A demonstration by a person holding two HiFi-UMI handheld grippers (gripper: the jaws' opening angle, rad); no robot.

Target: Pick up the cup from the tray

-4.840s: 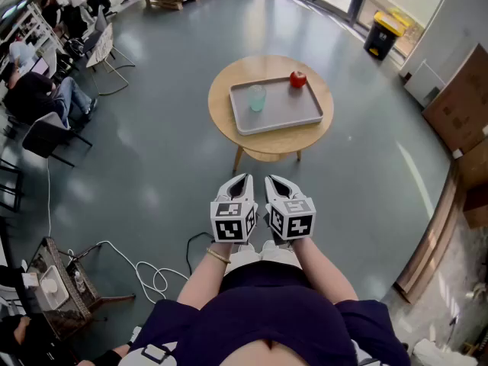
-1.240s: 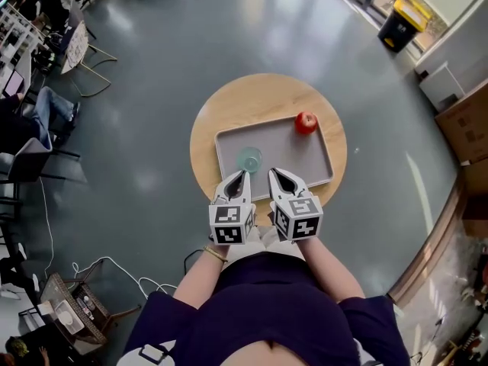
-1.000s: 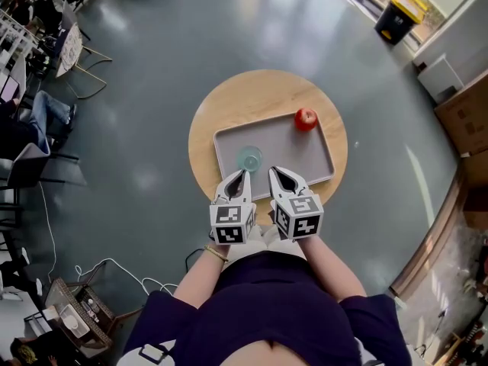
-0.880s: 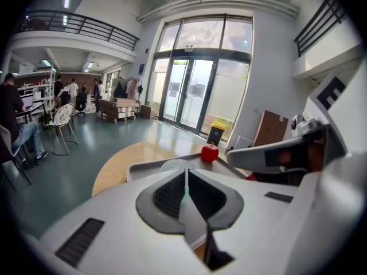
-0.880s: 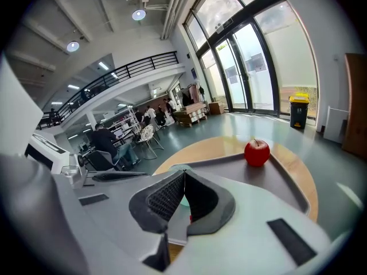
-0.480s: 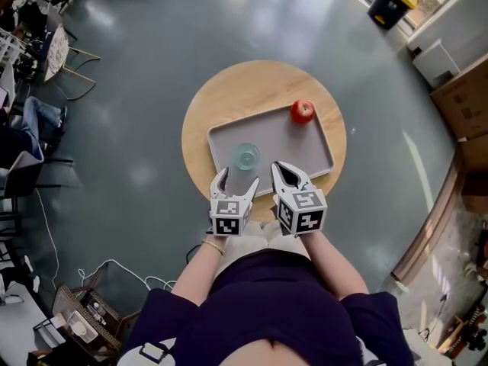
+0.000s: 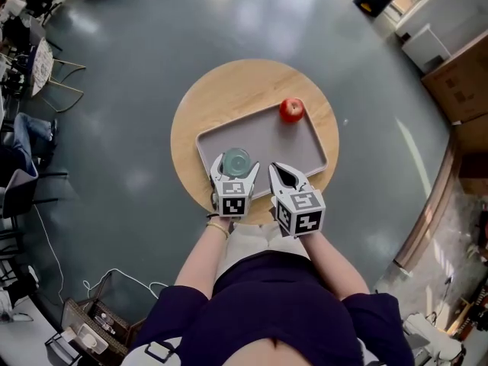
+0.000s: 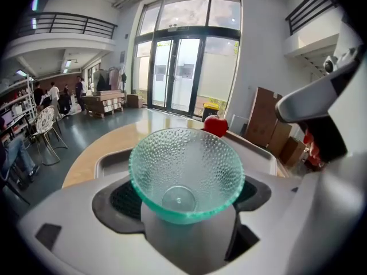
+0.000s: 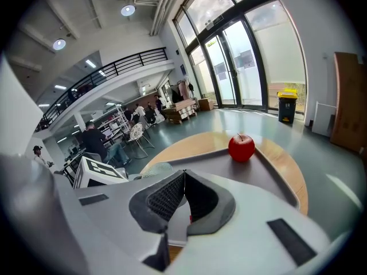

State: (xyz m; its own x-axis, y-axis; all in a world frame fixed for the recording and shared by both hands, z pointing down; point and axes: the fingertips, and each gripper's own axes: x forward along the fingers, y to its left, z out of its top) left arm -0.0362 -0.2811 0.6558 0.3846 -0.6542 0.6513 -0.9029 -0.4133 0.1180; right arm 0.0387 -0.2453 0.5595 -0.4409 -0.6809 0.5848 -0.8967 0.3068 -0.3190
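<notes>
The left gripper (image 7: 235,168) is opening its jaws, which now stand wide, and the cup (image 8: 184,171) sits between them; in the left gripper view the dark pads (image 8: 123,202) flank the cup's lower wall on both sides, and neither seems to press on it, so I judge nothing is held yet. A second ago these jaws are together and the gripper hangs short of the tray's near edge, with the cup ahead of it; now the gripper reaches over that edge and brackets the cup; the approach looks finished.

The cup stands upright near the tray's (image 7: 305,139) near-left corner, mouth up and empty as far as the views show; the apple (image 7: 290,110) lies well apart at the far-right corner; the tray rests on the round table (image 7: 229,90).

The right gripper (image 7: 280,172) hovers by the tray's near edge, just beside the left one; its jaws meet with nothing between them; it takes no part in this step.

For the task, what remains is to close on the cup and lift it clear; the cup flares toward its rim, so a grip low on the wall may let it ride up or tip; a slow, level squeeze seems wise.
</notes>
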